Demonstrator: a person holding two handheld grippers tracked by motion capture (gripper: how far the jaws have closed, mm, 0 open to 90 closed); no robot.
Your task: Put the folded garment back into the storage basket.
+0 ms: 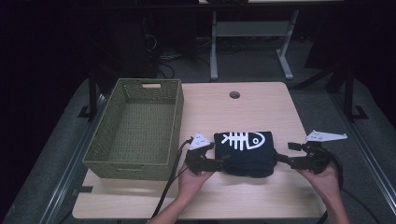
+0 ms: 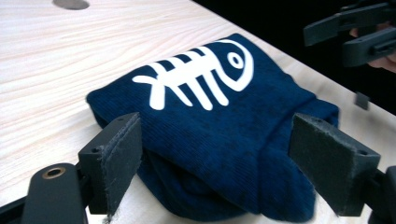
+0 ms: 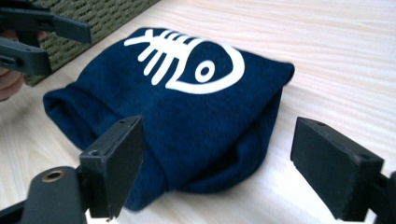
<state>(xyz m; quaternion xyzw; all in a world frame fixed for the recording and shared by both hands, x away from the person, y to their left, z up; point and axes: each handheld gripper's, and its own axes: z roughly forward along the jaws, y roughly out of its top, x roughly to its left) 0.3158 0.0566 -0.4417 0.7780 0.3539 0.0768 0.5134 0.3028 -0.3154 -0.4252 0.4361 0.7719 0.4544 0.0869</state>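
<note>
Room beyond the table [image 1: 243, 109] is dark, floor clutter and desk legs hard to make out; person's forearms cut off at bottom edge of the high view, only hands and part of the arms visible. Underside of the folded navy garment [image 1: 246, 151] hidden, folds and layer count unclear; near end looks rolled or tucked in both gripper views. Garment lies on the table's near half, just right of the green woven basket [image 1: 135, 128], not touching it as far as can be told. Left gripper [image 1: 223, 163] sits at the garment's left near corner, jaws spread wide, one pad [image 2: 122, 161] on each side of the cloth end in the left gripper view; pads look close to the fabric, contact cannot be confirmed, no pinch. Right gripper [image 1: 283, 160] at the garment's right edge, jaws also spread wide, the cloth's corner between its pads [image 3: 119, 163] in the right gripper view, right-hand pad clearly off the fabric. Each gripper held by a hand [image 1: 194, 179], cables trailing toward the bottom edge. Grey three-cornered plates visible on top of both. Print on garment: white fish skeleton [image 1: 242, 139], head with ring eye, no lettering or brand readable. Basket interior looks bare, handle slot at far end. Round hole [image 1: 234, 94] in the tabletop near the far edge.
</note>
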